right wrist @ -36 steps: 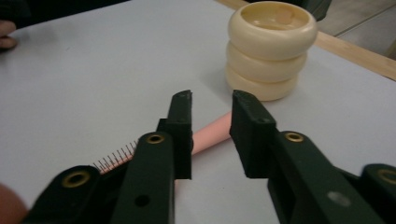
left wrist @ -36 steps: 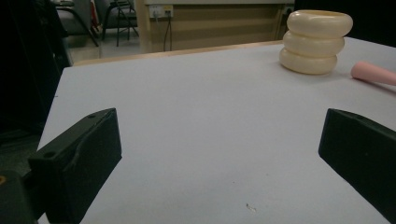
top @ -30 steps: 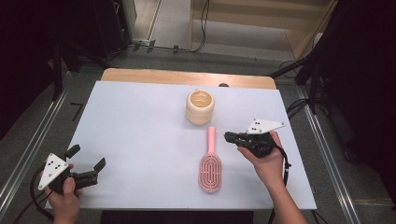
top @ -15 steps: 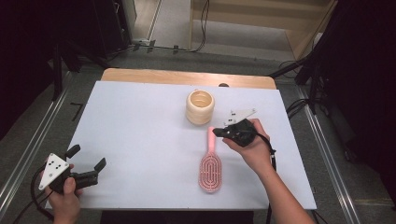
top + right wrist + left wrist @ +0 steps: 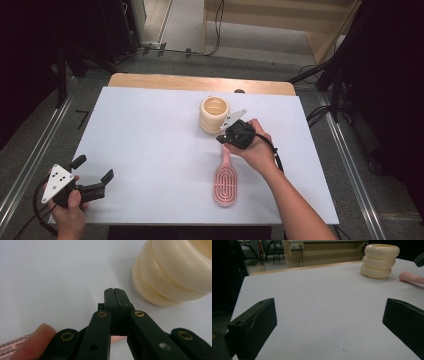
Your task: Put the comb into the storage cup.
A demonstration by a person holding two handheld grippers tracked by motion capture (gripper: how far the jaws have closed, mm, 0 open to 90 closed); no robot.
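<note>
Right tongs [image 5: 115,293] pressed together, over the pink brush [image 5: 225,181] handle, just beside the cream ribbed cup [image 5: 214,114]. Cannot tell if clamped on the handle. Left tongs [image 5: 92,176] wide apart, holding nothing, at 8 o'clock on the desk [image 5: 150,140]. Brush flat on the desk at 5 o'clock from the cup. Probably just starting: brush not lifted yet. No words or labels to read anywhere.

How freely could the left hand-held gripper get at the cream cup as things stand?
Probably freely: the left hand-held gripper sits open at the near left corner, and bare table lies between it and the cup. It would be a long reach, though.
</note>
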